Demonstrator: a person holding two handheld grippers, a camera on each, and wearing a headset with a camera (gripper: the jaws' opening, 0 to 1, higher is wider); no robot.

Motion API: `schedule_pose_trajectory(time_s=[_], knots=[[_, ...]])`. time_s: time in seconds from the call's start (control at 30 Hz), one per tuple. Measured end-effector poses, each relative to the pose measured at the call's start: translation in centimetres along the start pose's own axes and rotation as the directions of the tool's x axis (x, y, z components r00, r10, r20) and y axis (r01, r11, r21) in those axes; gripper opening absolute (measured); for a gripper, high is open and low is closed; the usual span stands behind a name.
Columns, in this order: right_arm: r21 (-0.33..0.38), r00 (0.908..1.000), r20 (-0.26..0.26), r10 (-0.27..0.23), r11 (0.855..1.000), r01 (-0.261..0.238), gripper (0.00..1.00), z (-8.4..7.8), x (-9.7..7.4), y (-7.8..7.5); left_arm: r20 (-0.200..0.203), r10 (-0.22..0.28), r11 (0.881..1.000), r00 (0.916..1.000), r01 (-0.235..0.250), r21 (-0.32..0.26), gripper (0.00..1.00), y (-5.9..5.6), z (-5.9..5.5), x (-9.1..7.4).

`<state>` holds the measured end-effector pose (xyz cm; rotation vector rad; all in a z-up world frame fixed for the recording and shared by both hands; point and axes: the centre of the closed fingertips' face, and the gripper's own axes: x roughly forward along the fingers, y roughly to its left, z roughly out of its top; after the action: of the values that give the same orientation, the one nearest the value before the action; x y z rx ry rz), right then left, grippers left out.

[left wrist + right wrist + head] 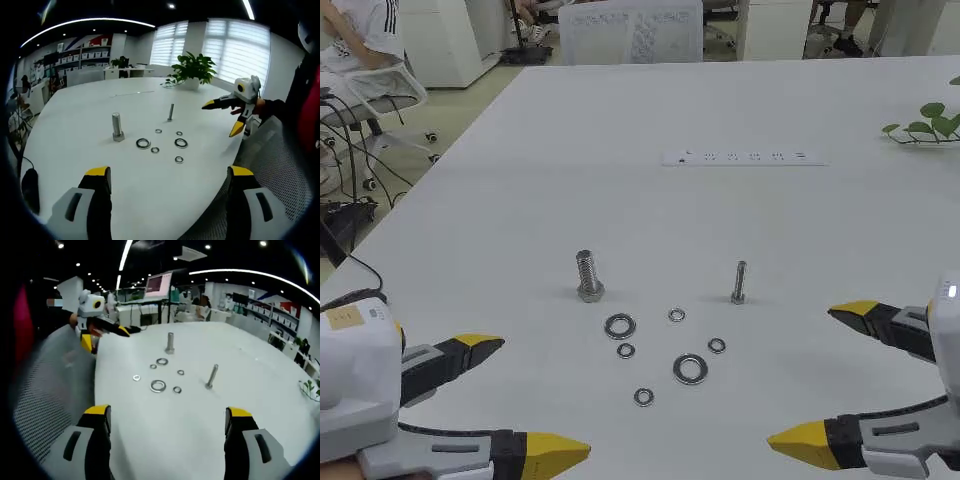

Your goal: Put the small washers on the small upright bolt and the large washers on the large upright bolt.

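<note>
White and matte, the table (620,130) runs far back into an open office. The left gripper view looks across it to windows (235,50) with slatted blinds and a leafy potted plant (192,67), while the right gripper view faces the other way, toward a lit monitor (159,284) among desks. The head view adds a flat white power strip (742,157) lying far back on the table. At the near edge, the left gripper (542,396) and right gripper (801,375) hang to either side of the hardware – grey bodies, black jaws with pointed yellow tips – both spread wide with nothing between the jaws. Between them, the large upright bolt (588,276) stands on its hex head at left, thick and coarsely threaded. The small upright bolt (739,283) stands well apart to its right, slim and dull silver. Six shiny metal rings lie flat just nearer than the bolts – two large washers (690,368), one close to the big bolt and one nearer the table edge, and four small washers (626,350) scattered around them, none touching another.
</note>
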<state>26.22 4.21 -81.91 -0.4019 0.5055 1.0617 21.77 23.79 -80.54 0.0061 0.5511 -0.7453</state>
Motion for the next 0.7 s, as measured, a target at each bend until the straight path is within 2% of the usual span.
schedule_pose_trajectory(time_s=[0.43, 0.7], knots=[[-0.003, 0.9999, -0.013, 0.01, 1.0, -0.01, 0.91, -0.09, 0.35, 0.72, 0.006, -0.008, 1.0, 0.9999, 0.008, -0.002, 0.94, -0.19, 0.05, 0.05], [-0.001, 0.9999, -0.017, 0.001, 1.0, -0.001, 0.9, -0.3, 0.23, 0.48, 0.009, -0.016, 1.0, 0.9998, 0.016, 0.002, 0.94, -0.36, 0.12, 0.07]])
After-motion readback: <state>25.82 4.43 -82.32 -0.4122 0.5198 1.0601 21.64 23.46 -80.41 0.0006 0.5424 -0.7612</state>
